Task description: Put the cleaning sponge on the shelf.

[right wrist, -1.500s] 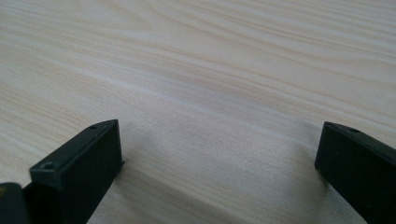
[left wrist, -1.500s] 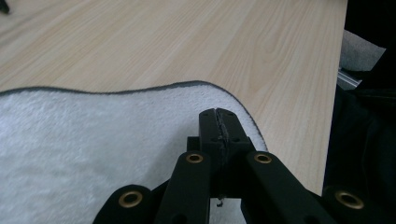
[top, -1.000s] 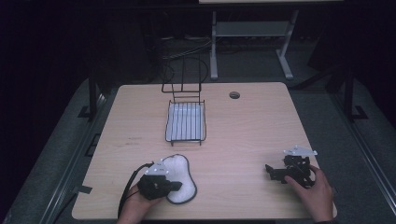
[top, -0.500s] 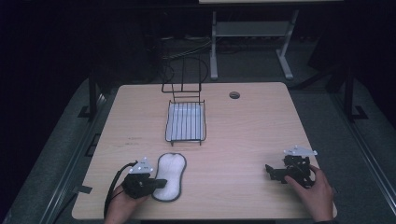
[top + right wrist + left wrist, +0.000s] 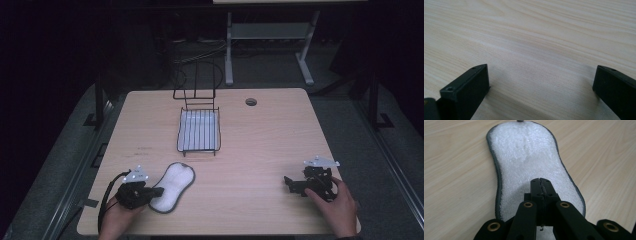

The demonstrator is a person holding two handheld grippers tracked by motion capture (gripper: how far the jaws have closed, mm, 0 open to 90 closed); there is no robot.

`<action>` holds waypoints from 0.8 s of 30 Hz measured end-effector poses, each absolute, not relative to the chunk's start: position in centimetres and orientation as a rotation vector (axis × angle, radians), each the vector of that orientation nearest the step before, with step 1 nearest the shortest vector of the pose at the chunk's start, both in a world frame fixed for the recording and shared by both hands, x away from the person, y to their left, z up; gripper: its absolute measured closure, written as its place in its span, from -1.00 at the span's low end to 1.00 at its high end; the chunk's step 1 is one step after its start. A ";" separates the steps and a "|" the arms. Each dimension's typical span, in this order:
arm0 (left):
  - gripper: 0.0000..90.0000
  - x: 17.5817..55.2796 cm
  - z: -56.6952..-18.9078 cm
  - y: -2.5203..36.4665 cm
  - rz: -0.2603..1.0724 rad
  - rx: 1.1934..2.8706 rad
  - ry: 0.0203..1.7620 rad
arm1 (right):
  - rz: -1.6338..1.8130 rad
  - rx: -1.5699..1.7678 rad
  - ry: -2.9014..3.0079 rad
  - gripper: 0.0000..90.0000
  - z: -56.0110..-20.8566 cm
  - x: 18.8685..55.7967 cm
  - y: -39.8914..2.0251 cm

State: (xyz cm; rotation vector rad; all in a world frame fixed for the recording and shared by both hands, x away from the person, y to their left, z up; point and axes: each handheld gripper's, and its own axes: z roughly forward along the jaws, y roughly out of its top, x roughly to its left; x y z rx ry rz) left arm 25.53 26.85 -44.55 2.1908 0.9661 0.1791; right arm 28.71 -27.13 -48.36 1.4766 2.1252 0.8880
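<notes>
A white terry pad with a dark grey rim (image 5: 175, 184) lies flat near the table's front left. In the left gripper view the pad (image 5: 529, 157) stretches away from me. My left gripper (image 5: 158, 191) lies low over its near end with both jaws pressed together (image 5: 541, 182); I see nothing between them. Whether the tips touch the cloth I cannot tell. At the front right, a hand holds my right gripper (image 5: 288, 181) pointing left. Its jaws stand wide apart over bare wood (image 5: 541, 82).
A black wire rack (image 5: 199, 131) with a tall wire back stands at the table's middle rear. A round cable hole (image 5: 251, 102) sits at the back right. The light wooden tabletop (image 5: 260, 150) lies between the two grippers. Dark floor and a white stand lie beyond.
My left gripper has slid left toward the table's front left corner, uncovering most of the pad, which now lies slanted. The right gripper has stayed put.
</notes>
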 end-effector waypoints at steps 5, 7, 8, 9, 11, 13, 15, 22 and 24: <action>0.99 25.7 -44.4 27.8 0.204 2.192 0.994 | 0.888 1.477 2.125 -1.00 -48.4 28.7 -27.1; 0.99 25.8 -44.4 28.1 0.211 2.190 1.003 | 0.888 1.477 2.125 -1.00 -48.4 28.7 -27.1; 0.99 25.8 -44.4 28.3 0.219 2.188 1.010 | 0.888 1.477 2.125 -1.00 -48.4 28.7 -27.1; 0.99 25.9 -44.4 28.5 0.227 2.183 1.018 | 0.888 1.477 2.125 -1.00 -48.4 28.7 -27.1; 0.99 26.0 -44.4 29.0 0.241 2.184 1.029 | 0.888 1.477 2.125 -1.00 -48.4 28.7 -27.1; 0.99 26.0 -44.4 29.4 0.253 2.180 1.045 | 0.888 1.477 2.125 -1.00 -48.4 28.7 -27.1; 0.99 26.1 -44.4 29.8 0.258 2.171 1.059 | 0.888 1.476 2.125 -1.00 -48.4 28.7 -27.1; 0.81 26.2 -44.2 29.9 0.266 2.152 1.058 | 0.888 1.477 2.125 -1.00 -48.4 28.7 -27.1; 0.67 26.2 -44.0 29.8 0.261 2.141 1.060 | 0.888 1.477 2.125 -1.00 -48.4 28.7 -27.1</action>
